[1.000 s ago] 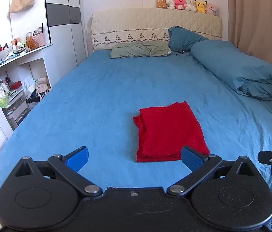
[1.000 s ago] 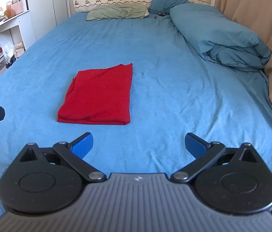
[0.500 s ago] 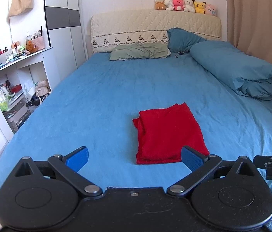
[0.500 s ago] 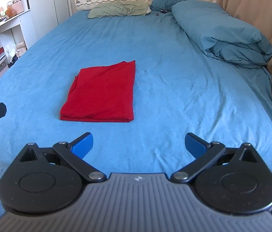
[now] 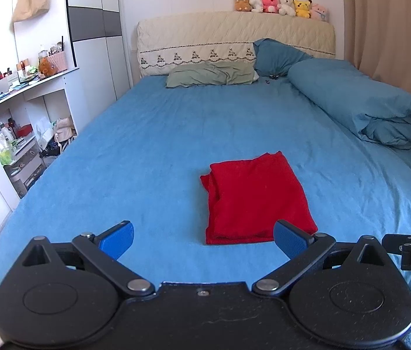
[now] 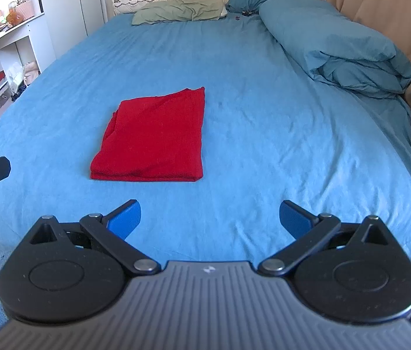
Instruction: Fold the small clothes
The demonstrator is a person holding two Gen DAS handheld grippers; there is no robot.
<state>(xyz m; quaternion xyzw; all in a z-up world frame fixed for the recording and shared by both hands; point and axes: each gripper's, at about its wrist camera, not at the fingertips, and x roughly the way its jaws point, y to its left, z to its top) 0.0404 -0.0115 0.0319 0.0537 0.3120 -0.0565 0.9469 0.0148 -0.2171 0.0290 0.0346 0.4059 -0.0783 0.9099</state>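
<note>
A red garment (image 5: 256,198) lies folded into a flat rectangle on the blue bed sheet (image 5: 153,151). It also shows in the right wrist view (image 6: 156,138), left of centre. My left gripper (image 5: 204,240) is open and empty, held near the bed's front edge, just short of the garment's near edge. My right gripper (image 6: 210,218) is open and empty, also back from the garment and to its right. Each gripper's edge shows at the side of the other's view.
A rolled blue duvet (image 5: 360,108) lies along the right side. Pillows (image 5: 211,74) and a headboard with plush toys (image 5: 278,3) are at the far end. White shelves (image 5: 15,122) with clutter stand left of the bed. A beige curtain (image 6: 395,29) hangs at right.
Both grippers have drawn back a little from the garment and tilted slightly up. The garment has not moved. Both stay open.
</note>
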